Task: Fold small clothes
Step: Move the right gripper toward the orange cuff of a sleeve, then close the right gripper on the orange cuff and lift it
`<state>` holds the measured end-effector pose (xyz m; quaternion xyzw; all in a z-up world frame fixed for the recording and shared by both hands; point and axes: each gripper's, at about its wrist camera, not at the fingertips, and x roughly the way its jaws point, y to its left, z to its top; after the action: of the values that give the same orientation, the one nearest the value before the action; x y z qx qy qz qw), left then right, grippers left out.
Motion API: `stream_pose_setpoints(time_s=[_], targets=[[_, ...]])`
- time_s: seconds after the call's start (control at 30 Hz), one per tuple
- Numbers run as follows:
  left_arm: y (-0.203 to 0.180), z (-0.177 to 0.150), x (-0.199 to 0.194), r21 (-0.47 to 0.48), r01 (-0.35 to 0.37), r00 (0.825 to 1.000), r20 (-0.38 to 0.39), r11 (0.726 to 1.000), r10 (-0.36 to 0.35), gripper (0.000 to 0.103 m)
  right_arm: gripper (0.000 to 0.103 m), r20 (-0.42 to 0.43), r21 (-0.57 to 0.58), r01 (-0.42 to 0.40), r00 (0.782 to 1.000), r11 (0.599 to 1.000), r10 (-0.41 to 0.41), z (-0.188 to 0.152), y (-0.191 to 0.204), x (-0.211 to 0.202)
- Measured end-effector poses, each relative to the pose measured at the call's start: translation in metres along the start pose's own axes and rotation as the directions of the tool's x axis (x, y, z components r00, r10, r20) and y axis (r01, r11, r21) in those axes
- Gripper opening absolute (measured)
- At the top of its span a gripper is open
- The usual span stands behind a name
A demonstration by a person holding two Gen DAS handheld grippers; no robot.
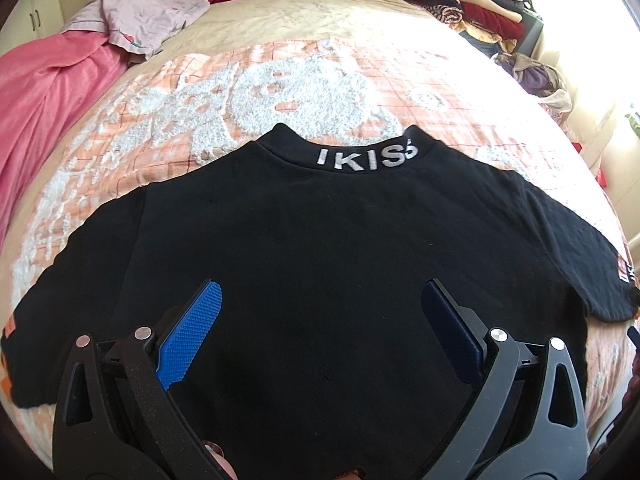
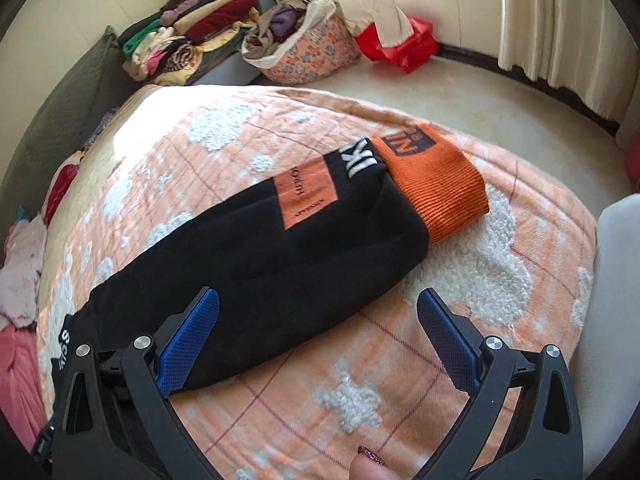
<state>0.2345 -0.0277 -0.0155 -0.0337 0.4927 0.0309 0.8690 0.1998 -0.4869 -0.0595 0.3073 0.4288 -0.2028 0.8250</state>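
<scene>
A black sweatshirt (image 1: 320,232) with white "IKISS" lettering on its collar (image 1: 366,156) lies spread flat on the bed, sleeves out to both sides. My left gripper (image 1: 320,304) is open above the middle of its body, holding nothing. In the right wrist view the sweatshirt's right sleeve (image 2: 280,256) runs across the bed, with an orange patch (image 2: 306,196) and an orange ribbed cuff (image 2: 440,188). My right gripper (image 2: 318,312) is open over the sleeve's near edge, its left finger over the black cloth and its right finger over the blanket.
The bed has an orange checked blanket (image 1: 240,92) with fluffy white patches. A pink garment (image 1: 52,92) and a lilac one (image 1: 148,16) lie at the far left. Stacks of folded clothes (image 2: 192,28) and a fabric basket (image 2: 308,44) stand beyond the bed.
</scene>
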Motion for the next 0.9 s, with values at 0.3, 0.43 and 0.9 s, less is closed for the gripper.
stream_pose_setpoints(time_s=[0.3, 0.43, 0.9], targets=[[0.019, 0.003, 0.006, -0.022, -0.012, 1.0, -0.011, 1.0, 0.011, 0.094, 0.099, 0.073, 0.018, -0.078, 0.994, 0.997, 0.076, 0.022, -0.008, 0.023], [0.025, 0.002, 0.003, -0.033, 0.0, 1.0, -0.009, 0.999, 0.0, 0.094, 0.066, 0.109, -0.005, -0.091, 0.99, 0.996, 0.091, 0.026, -0.004, 0.024], [0.041, 0.002, -0.022, -0.094, 0.069, 0.997, 0.033, 0.993, -0.066, 0.094, 0.015, 0.158, -0.122, -0.297, 0.936, 0.947, 0.314, 0.019, 0.035, -0.025]])
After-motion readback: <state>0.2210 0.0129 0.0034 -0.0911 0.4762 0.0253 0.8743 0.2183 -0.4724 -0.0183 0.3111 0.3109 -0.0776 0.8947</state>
